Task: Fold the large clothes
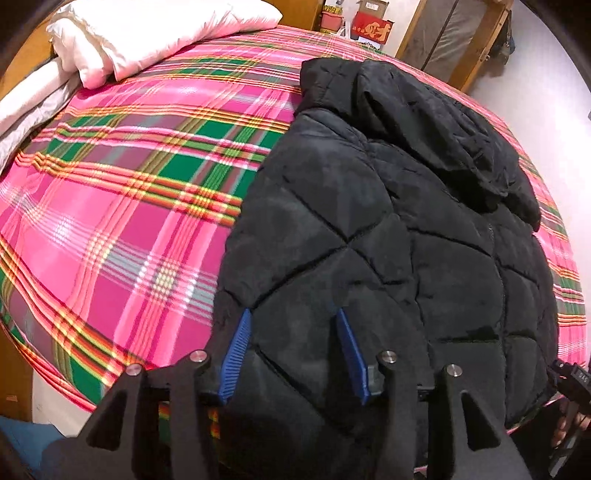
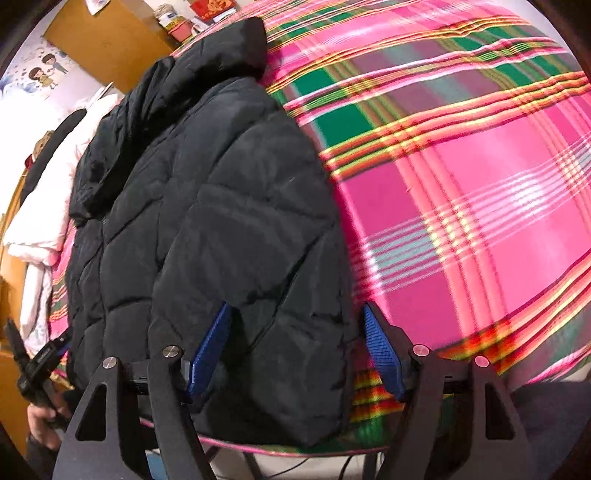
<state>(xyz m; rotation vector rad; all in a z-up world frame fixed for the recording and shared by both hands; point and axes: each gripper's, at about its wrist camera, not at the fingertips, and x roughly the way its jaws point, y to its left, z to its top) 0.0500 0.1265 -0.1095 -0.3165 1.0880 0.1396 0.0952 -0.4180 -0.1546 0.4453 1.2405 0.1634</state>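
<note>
A black puffer jacket (image 1: 388, 240) lies flat on the plaid bed (image 1: 122, 206), hood (image 1: 436, 125) at the far end, hem at the near edge. The left gripper (image 1: 293, 317) hovers over the jacket's near left part, jaws spread wide, grasping nothing. The right gripper (image 2: 297, 314) is at the near right hem, jaws released, straddling the jacket's edge. White bedding (image 1: 147, 33) is piled at the far left

jackets: 1 (image 1: 369, 229) | plaid sheets: 1 (image 1: 122, 206) | white quilts: perhaps 1 (image 1: 147, 33)
</note>
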